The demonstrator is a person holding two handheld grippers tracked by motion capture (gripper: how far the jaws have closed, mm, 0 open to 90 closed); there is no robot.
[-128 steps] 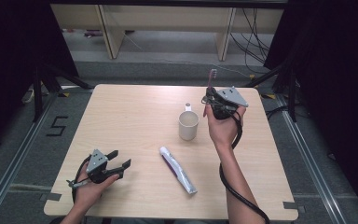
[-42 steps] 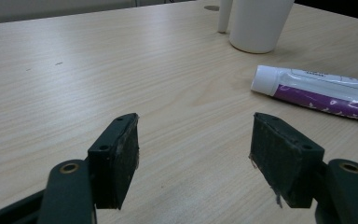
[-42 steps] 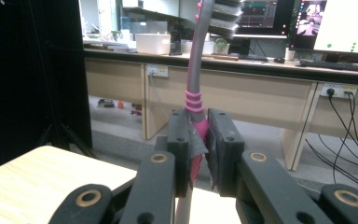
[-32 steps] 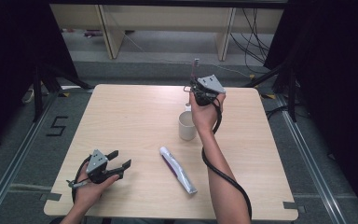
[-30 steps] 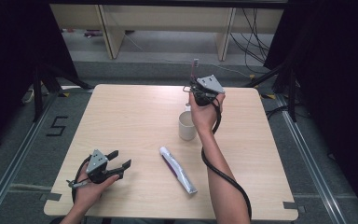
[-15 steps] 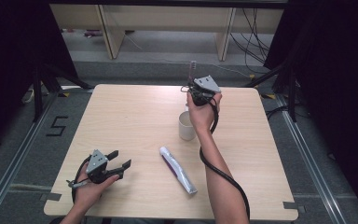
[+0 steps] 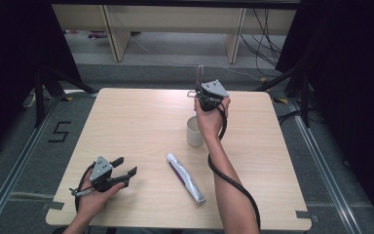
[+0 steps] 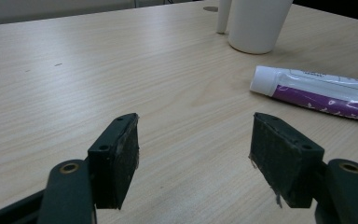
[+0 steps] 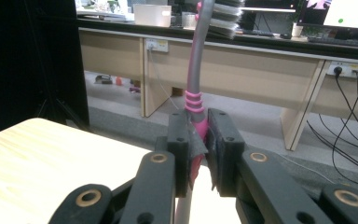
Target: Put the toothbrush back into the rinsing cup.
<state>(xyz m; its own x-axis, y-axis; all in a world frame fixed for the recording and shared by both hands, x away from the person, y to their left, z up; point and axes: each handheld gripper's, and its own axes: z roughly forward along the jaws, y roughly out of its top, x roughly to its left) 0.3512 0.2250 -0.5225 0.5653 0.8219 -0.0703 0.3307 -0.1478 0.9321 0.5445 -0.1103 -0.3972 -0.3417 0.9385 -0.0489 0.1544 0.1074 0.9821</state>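
My right gripper (image 7: 199,92) (image 9: 199,140) is shut on a pink and grey toothbrush (image 9: 196,70) (image 7: 199,74), held upright with its bristle head up. It hovers just above and behind the white cup (image 7: 195,130) (image 8: 257,23) at mid-table. A white and purple toothpaste tube (image 7: 186,177) (image 8: 317,88) lies flat in front of the cup. My left gripper (image 7: 124,172) (image 8: 196,163) rests low at the table's front left, open, with nothing between its jaws, aimed toward the tube and cup.
The light wooden table (image 7: 136,126) has its far edge close behind the right gripper. Beyond it are a grey floor, desk legs (image 7: 111,34) and trailing cables (image 7: 268,29). Black curtains stand on both sides.
The right hand carried the toothbrush from the table's right toward the left until it stood over the cup, then nearly held still. The left gripper, cup and tube stayed put.
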